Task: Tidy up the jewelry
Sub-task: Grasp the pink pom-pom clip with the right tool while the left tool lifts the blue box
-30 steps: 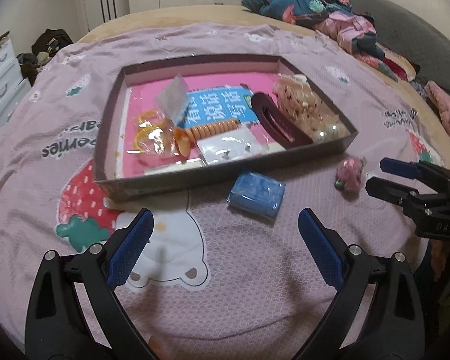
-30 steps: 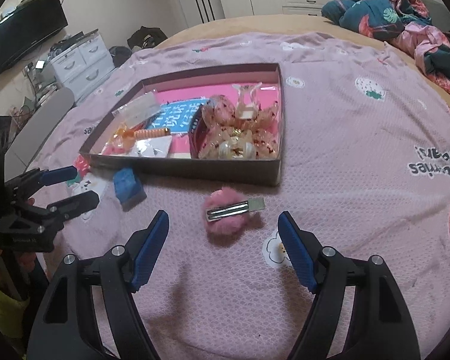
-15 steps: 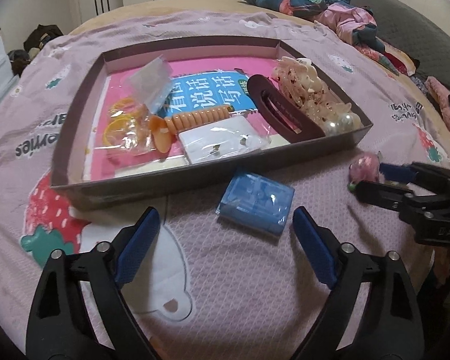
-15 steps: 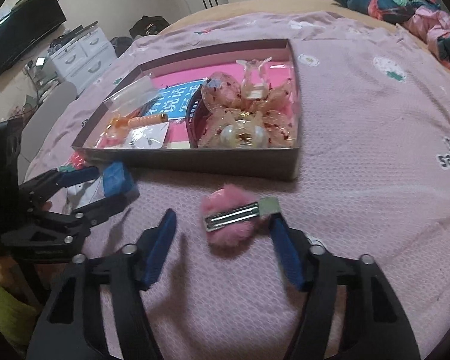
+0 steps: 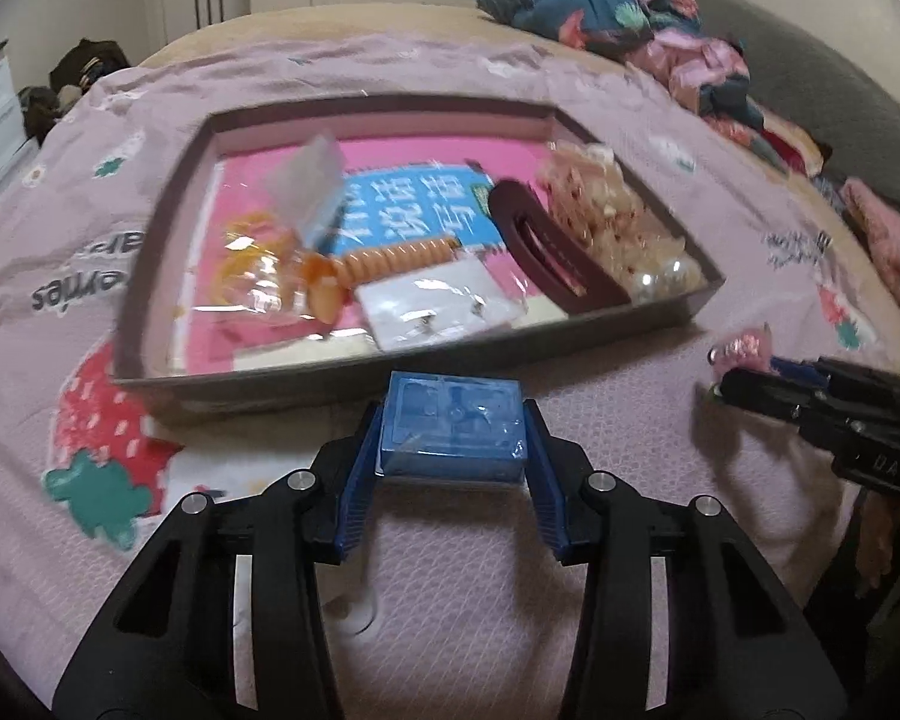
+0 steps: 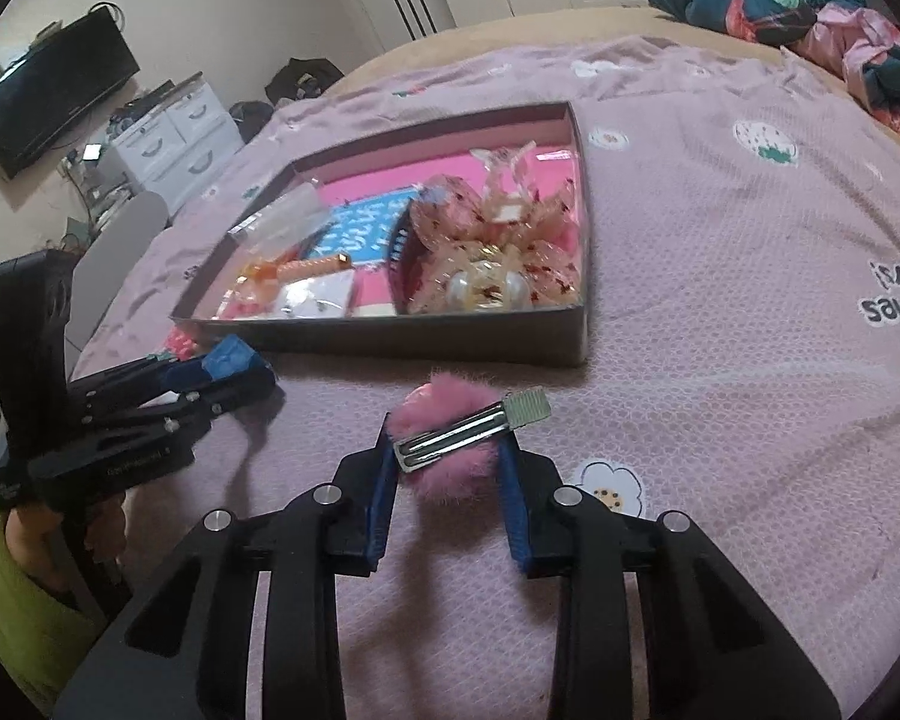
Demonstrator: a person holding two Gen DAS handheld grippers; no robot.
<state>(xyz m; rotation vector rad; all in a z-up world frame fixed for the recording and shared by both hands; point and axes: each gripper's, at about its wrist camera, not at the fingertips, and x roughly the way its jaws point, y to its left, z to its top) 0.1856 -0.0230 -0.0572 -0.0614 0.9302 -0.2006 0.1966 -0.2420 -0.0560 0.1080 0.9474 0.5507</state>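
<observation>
A shallow brown tray (image 5: 426, 378) on the pink bedspread holds hair ties, a dark claw clip (image 5: 546, 252), beige bows and small packets; it also shows in the right wrist view (image 6: 402, 339). My left gripper (image 5: 453, 438) is shut on a small blue box (image 5: 450, 426) just in front of the tray's near wall. My right gripper (image 6: 447, 450) is closed around a pink fluffy hair clip (image 6: 450, 441) with a metal clasp, right of the blue box. The clip also shows in the left wrist view (image 5: 744, 348).
The bedspread (image 6: 750, 360) stretches right of the tray. Bunched clothes (image 5: 630, 30) lie at the far right of the bed. A white dresser (image 6: 174, 138) and a wall TV (image 6: 54, 96) stand beyond the bed's left side.
Both grippers moved forward and closed: the left onto the blue box, the right onto the pink fluffy clip. Both were open and short of them before.
</observation>
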